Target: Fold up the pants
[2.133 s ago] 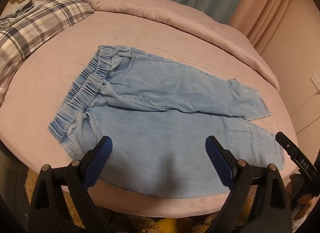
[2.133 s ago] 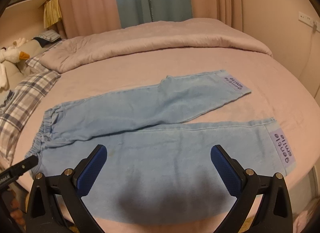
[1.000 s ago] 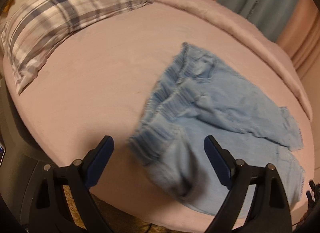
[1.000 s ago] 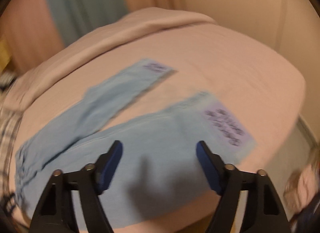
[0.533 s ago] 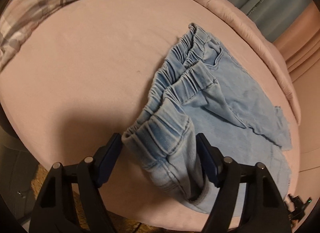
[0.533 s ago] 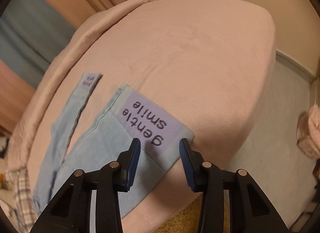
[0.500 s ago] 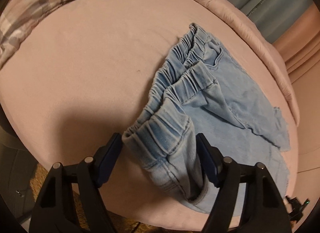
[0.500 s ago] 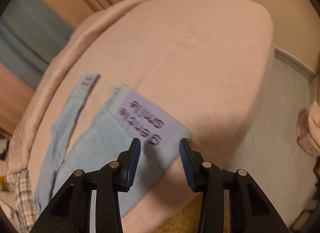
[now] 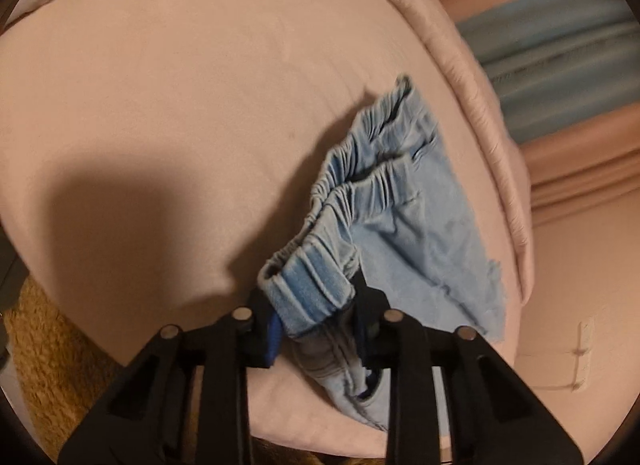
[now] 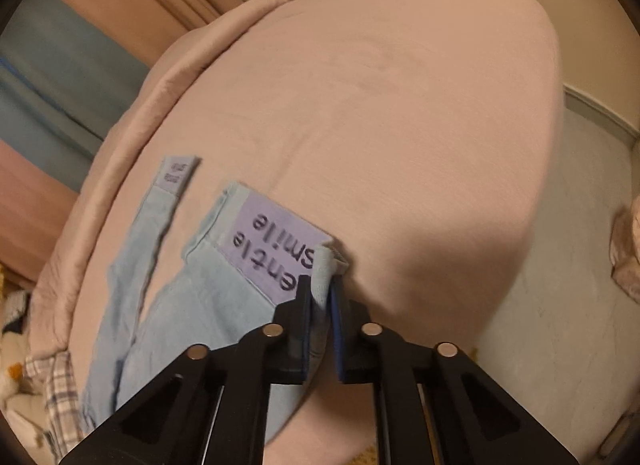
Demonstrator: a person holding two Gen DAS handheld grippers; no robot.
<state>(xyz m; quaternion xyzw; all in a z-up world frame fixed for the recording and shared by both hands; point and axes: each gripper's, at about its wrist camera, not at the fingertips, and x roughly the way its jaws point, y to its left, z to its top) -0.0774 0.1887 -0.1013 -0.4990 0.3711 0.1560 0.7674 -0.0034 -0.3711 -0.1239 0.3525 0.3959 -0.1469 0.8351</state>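
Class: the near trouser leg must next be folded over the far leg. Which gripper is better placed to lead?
Neither alone: the left gripper clamps the waistband, the right gripper the near cuff, so both probably lift together.

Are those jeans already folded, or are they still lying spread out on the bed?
Spread, not folded: both legs of the jeans lie apart on the bed. The left gripper pinches the waistband; the right gripper pinches a hem corner.

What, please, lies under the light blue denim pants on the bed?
Under the light blue denim pants lies the pink bedsheet, bare all around them. Whatever lies beneath the fabric is covered.
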